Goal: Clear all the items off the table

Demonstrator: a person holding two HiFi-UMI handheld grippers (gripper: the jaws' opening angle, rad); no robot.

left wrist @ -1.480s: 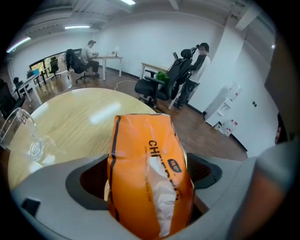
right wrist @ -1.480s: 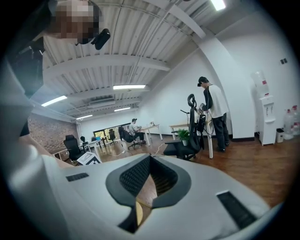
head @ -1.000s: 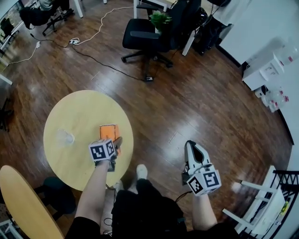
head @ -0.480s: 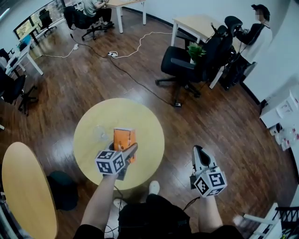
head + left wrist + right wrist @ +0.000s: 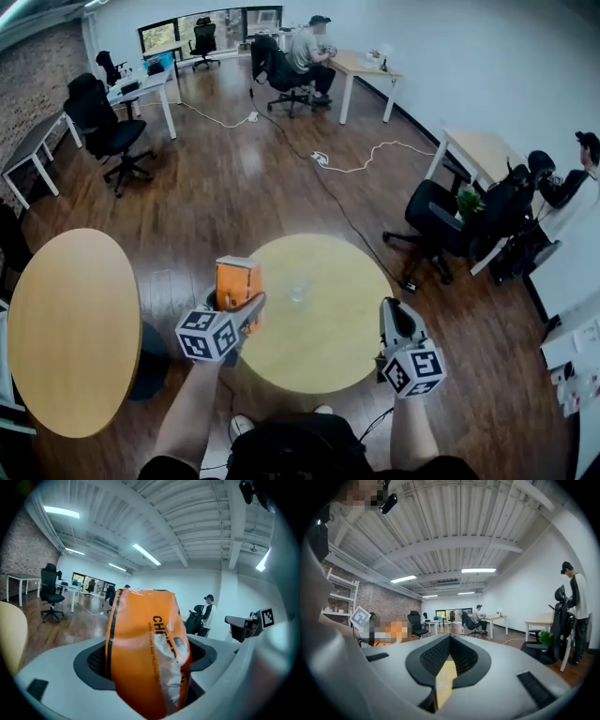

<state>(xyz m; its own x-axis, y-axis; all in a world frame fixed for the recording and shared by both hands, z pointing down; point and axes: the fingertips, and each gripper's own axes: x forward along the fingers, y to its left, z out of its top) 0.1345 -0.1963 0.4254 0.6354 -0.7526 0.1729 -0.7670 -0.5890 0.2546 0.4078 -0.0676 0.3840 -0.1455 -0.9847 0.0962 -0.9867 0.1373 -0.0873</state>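
Observation:
An orange snack bag stands upright between the jaws of my left gripper, which is shut on it and holds it in the air over the left rim of the round wooden table. In the left gripper view the orange bag fills the gap of the left gripper, both pads pressed on its sides. A clear plastic cup stands near the table's middle. My right gripper hovers at the table's right edge, its jaws together around nothing; the right gripper looks level across the room.
A second oval wooden table stands close on the left. Office chairs, desks and seated people ring the room. A white cable trails over the wooden floor beyond the round table.
Both grippers have risen and swung from pointing down to nearly level. The orange bag came up off the table in the left gripper. The head view tilted up, showing the room.

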